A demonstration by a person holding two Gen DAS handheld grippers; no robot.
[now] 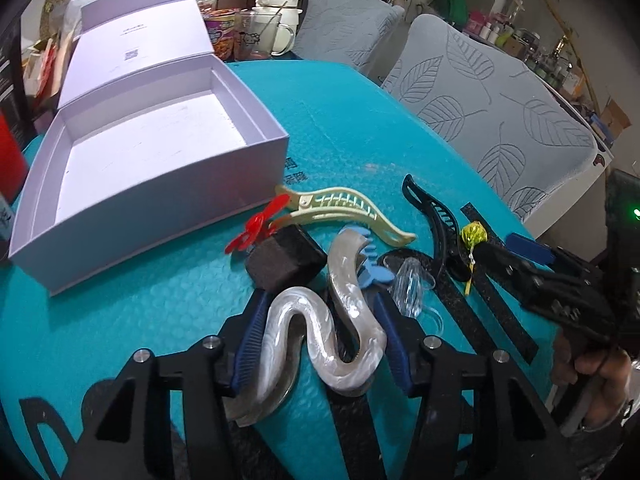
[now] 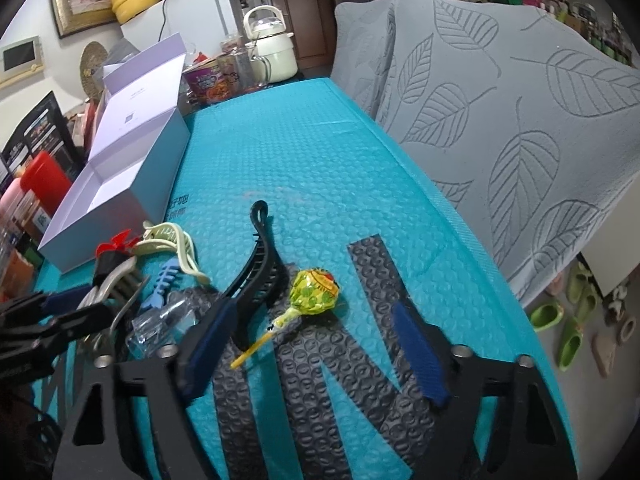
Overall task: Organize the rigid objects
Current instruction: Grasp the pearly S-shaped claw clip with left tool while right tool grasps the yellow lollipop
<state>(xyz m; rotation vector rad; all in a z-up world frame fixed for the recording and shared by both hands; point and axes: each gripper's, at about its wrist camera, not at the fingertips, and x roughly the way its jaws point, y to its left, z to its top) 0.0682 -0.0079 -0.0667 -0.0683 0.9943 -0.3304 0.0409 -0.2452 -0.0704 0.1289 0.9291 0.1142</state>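
Note:
A pearl wavy hair clip (image 1: 320,320) lies on the teal mat (image 1: 360,128) between the blue pads of my left gripper (image 1: 320,312), which press on both its sides. Beyond it lie a black block (image 1: 284,260), a red clip (image 1: 256,228), a cream clip (image 1: 344,208), a blue fishbone clip (image 1: 372,272) and a clear clip (image 1: 408,284). My right gripper (image 2: 312,314) stands open around a yellow lollipop (image 2: 316,288). Its left pad sits against a black hair clip (image 2: 260,272). An open lilac box (image 1: 168,216) stands empty at the left.
Two chairs with grey leaf covers (image 2: 500,120) line the table's right edge. Cups, noodle tubs and a cream kettle (image 1: 276,12) crowd the far end. Red bottles (image 2: 44,180) stand left of the box. A hand (image 1: 592,372) holds the right gripper.

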